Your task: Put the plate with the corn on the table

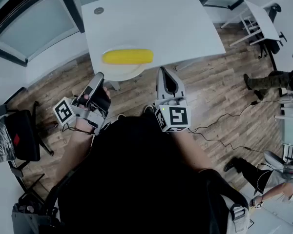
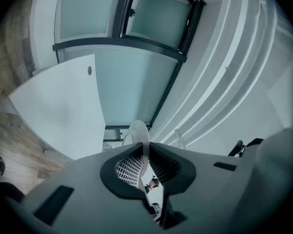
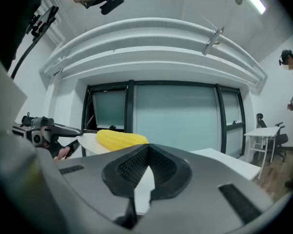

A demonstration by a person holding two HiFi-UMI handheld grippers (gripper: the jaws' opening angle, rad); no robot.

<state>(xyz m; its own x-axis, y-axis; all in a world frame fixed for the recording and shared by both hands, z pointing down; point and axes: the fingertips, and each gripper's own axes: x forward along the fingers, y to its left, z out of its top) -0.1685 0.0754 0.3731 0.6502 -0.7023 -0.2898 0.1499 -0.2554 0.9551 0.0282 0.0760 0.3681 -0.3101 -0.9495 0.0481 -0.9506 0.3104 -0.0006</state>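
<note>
A yellow corn cob (image 1: 128, 56) lies on a white plate (image 1: 121, 71), which hangs over the near edge of the white table (image 1: 151, 23). My left gripper (image 1: 98, 78) is shut on the plate's left rim, and my right gripper (image 1: 162, 72) is shut on its right rim. The left gripper view shows the plate (image 2: 138, 133) edge-on, pinched between the pads of the left gripper (image 2: 145, 155). Seen from the right gripper (image 3: 146, 172), the plate (image 3: 90, 143) runs out from the jaws, carrying the corn (image 3: 121, 139).
A black chair (image 1: 22, 135) stands on the wood floor at my left. At the far right are a second white desk (image 1: 261, 18), people's legs (image 1: 271, 79) and a cable (image 1: 219, 121) on the floor. Windows (image 3: 178, 116) line the wall.
</note>
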